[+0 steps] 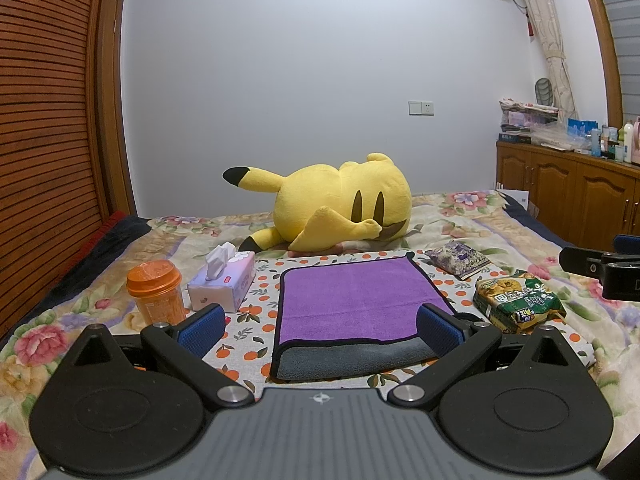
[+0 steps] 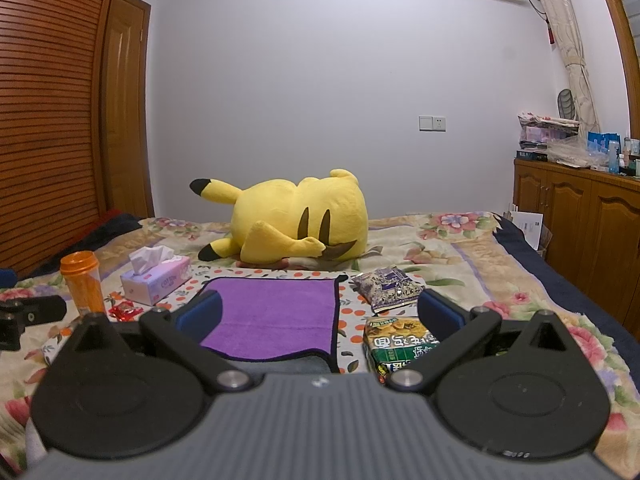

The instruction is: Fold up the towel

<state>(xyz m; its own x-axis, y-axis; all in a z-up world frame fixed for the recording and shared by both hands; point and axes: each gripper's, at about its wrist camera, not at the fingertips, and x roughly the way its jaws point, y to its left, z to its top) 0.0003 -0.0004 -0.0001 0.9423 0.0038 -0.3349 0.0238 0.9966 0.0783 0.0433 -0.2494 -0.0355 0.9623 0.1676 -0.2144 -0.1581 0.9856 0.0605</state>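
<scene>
A purple towel (image 1: 352,300) with a grey underside and black trim lies flat on an orange-dotted cloth (image 1: 260,288) on the bed. Its near part is folded over, so a grey strip shows along the front. My left gripper (image 1: 320,330) is open just above the towel's near edge, its blue pads (image 1: 200,330) straddling it, holding nothing. In the right wrist view the towel (image 2: 276,316) lies ahead and left. My right gripper (image 2: 320,316) is open and empty over the towel's near right corner. The right gripper also shows in the left wrist view (image 1: 600,268).
A yellow plush toy (image 1: 340,208) lies behind the towel. An orange jar (image 1: 158,292) and tissue box (image 1: 222,284) stand left of it. A purple snack bag (image 1: 460,258) and green snack bag (image 1: 520,300) lie right. Wooden cabinets (image 1: 568,196) stand far right.
</scene>
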